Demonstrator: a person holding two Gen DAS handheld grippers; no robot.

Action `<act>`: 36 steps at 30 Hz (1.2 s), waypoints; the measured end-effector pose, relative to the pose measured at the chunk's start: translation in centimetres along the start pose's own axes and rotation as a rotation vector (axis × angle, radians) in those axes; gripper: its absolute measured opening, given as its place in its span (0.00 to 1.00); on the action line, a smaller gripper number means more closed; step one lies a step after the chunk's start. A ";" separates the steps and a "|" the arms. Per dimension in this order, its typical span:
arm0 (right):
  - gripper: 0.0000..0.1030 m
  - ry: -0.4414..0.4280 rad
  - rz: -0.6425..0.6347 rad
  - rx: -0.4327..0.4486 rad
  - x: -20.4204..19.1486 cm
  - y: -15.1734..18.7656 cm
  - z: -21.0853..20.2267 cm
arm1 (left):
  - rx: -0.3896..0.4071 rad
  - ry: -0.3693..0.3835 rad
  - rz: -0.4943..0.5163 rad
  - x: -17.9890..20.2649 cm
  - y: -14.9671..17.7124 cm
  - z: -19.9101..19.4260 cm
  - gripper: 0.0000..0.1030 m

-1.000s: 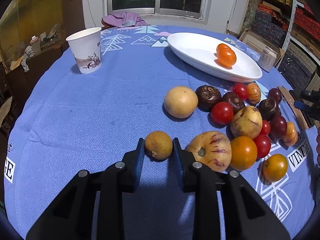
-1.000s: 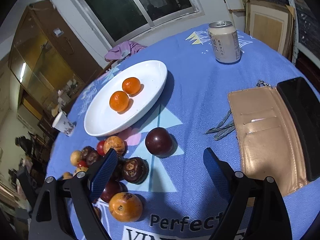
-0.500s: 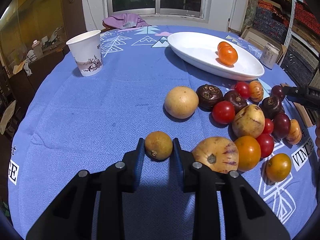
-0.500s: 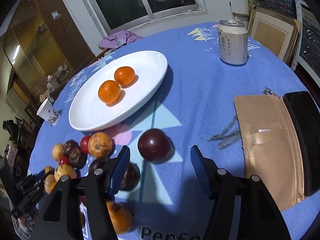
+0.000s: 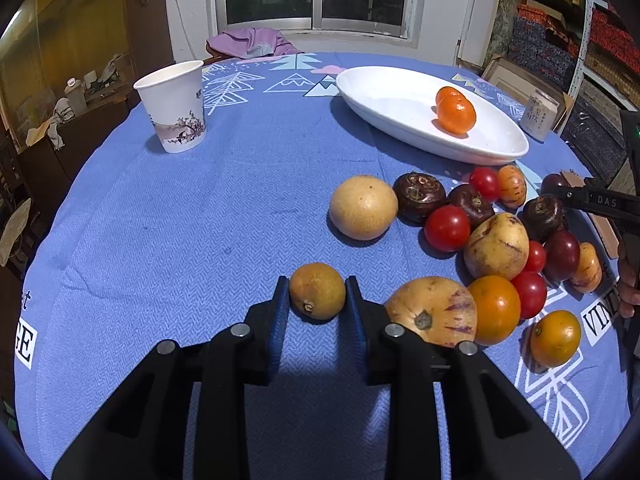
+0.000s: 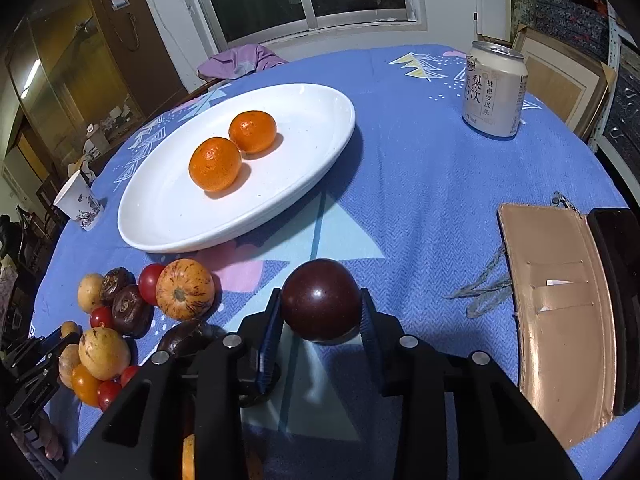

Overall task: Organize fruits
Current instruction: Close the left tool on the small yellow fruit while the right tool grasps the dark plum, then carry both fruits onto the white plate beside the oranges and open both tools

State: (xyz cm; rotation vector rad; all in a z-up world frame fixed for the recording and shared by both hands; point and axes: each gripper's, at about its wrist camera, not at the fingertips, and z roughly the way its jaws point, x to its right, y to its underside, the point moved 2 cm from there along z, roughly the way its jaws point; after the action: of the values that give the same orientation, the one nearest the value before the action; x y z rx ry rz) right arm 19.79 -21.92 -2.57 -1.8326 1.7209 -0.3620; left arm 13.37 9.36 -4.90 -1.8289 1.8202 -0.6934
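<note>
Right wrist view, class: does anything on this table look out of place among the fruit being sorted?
Yes. A tan wallet with a dark phone lies open at the right edge, and a drink can stands beyond. None are fruit.

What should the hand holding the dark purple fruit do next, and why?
Probably lift it and carry it toward the white plate. The right gripper's fingers have just been closing and now sit against both sides of the dark purple fruit, which still rests on the blue tablecloth. The plate holds only two oranges, so there is room.
</note>
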 end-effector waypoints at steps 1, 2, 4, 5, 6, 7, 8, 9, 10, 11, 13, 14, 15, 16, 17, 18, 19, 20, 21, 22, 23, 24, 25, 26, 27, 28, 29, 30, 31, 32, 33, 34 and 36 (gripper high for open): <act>0.37 -0.008 0.003 0.005 0.1 0.0 -0.3 | 0.010 0.000 -0.004 -0.1 0.0 -0.2 0.27; 0.37 -0.012 0.005 0.011 0.1 0.1 -0.5 | 0.023 0.002 -0.008 -0.2 -0.1 -0.5 0.27; 0.37 -0.027 0.018 0.019 0.5 0.3 -1.1 | 0.057 0.006 -0.020 -0.5 -0.2 -1.3 0.27; 0.37 -0.036 0.029 0.021 0.7 0.4 -1.3 | 0.067 0.007 -0.025 -0.6 -0.3 -1.6 0.27; 0.37 -0.042 0.037 0.023 0.8 0.5 -1.5 | 0.076 0.009 -0.032 -0.7 -0.4 -1.9 0.27; 0.37 -0.049 0.045 0.028 1.0 0.6 -1.8 | 0.083 0.011 -0.039 -0.9 -0.5 -2.1 0.27; 0.37 -0.050 0.049 0.038 1.0 0.7 -2.2 | 0.088 0.013 -0.046 -1.0 -0.6 -2.3 0.27; 0.37 -0.052 0.053 0.054 1.1 0.8 -2.8 | 0.096 0.014 -0.056 -1.1 -0.9 -2.6 0.27; 0.37 -0.061 0.057 0.069 1.1 0.8 -3.3 | 0.104 0.010 -0.061 -1.2 -1.2 -2.8 0.27; 0.37 -0.076 0.060 0.086 1.0 0.8 -3.9 | 0.116 0.012 -0.068 -1.2 -1.9 -3.2 0.27; 0.37 -0.106 0.067 0.132 0.8 0.4 -5.5 | 0.128 0.024 -0.076 -1.0 -3.4 -3.6 0.26; 0.37 -0.111 0.065 0.154 0.6 -0.1 -6.1 | 0.132 0.030 -0.078 -0.8 -4.3 -3.6 0.27; 0.37 -0.115 0.059 0.171 0.3 -0.6 -6.7 | 0.131 0.038 -0.074 -0.4 -5.7 -3.6 0.26; 0.37 -0.120 0.049 0.178 0.0 -1.3 -7.1 | 0.131 0.041 -0.063 0.0 -6.8 -3.4 0.26; 0.37 -0.123 0.041 0.174 -0.4 -2.1 -7.1 | 0.133 0.038 -0.052 0.5 -7.8 -3.1 0.27; 0.37 -0.126 0.037 0.166 -0.8 -2.9 -7.0 | 0.133 0.026 -0.034 1.2 -9.1 -2.6 0.26; 0.37 -0.124 0.028 0.155 -1.3 -3.8 -6.6 | 0.128 0.025 -0.024 1.9 -10.2 -2.0 0.26; 0.36 -0.114 0.006 0.140 -2.0 -4.9 -6.0 | 0.117 0.035 -0.016 2.6 -11.3 -1.2 0.26; 0.36 -0.107 -0.008 0.132 -2.6 -5.5 -5.5 | 0.112 0.041 -0.009 3.3 -12.0 -0.6 0.26; 0.36 -0.100 -0.022 0.120 -3.2 -6.4 -4.6 | 0.109 0.047 -0.001 4.1 -13.0 0.1 0.26; 0.36 -0.098 -0.026 0.102 -3.7 -7.2 -3.6 | 0.106 0.050 0.005 4.6 -13.5 0.8 0.26; 0.36 -0.101 -0.027 0.086 -4.1 -7.7 -2.6 | 0.100 0.053 0.013 5.4 -14.4 1.9 0.26; 0.36 -0.106 -0.024 0.067 -4.5 -8.3 -1.4 | 0.094 0.054 0.017 5.7 -14.9 2.7 0.26; 0.36 -0.103 -0.023 0.054 -4.7 -8.7 -0.4 | 0.087 0.055 0.018 6.0 -15.3 3.5 0.26; 0.36 -0.091 -0.026 0.042 -5.0 -9.1 0.5 | 0.071 0.055 0.015 6.3 -15.9 4.7 0.26; 0.36 -0.077 -0.031 0.033 -5.1 -9.4 1.5 | 0.056 0.054 0.012 6.4 -16.2 5.6 0.26; 0.36 -0.071 -0.034 0.030 -5.2 -9.5 2.1 | 0.039 0.055 0.008 6.5 -16.5 6.5 0.26; 0.36 -0.063 -0.036 0.026 -5.1 -9.7 2.8 | 0.024 0.057 0.004 6.6 -16.8 7.4 0.26; 0.36 -0.056 -0.036 0.026 -5.0 -9.7 3.1 | 0.013 0.055 0.006 6.7 -16.9 8.2 0.26; 0.37 -0.045 -0.037 0.023 -4.8 -9.8 3.5 | 0.005 0.049 0.010 6.7 -17.0 8.7 0.26; 0.37 -0.030 -0.044 0.021 -4.7 -9.7 3.7 | -0.008 0.053 0.013 6.8 -17.1 9.3 0.26; 0.37 -0.013 -0.052 0.023 -4.5 -9.8 3.9 | -0.024 0.072 0.008 6.9 -17.2 9.7 0.27; 0.38 0.011 -0.044 0.024 -4.0 -9.9 4.2 | -0.043 0.089 -0.007 6.8 -17.3 10.4 0.27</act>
State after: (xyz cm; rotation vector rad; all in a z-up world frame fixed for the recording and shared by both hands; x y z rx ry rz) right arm 29.75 -17.19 0.72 -1.8571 1.6787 -0.4090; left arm 33.26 2.50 -1.54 -1.8599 1.8997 -0.7558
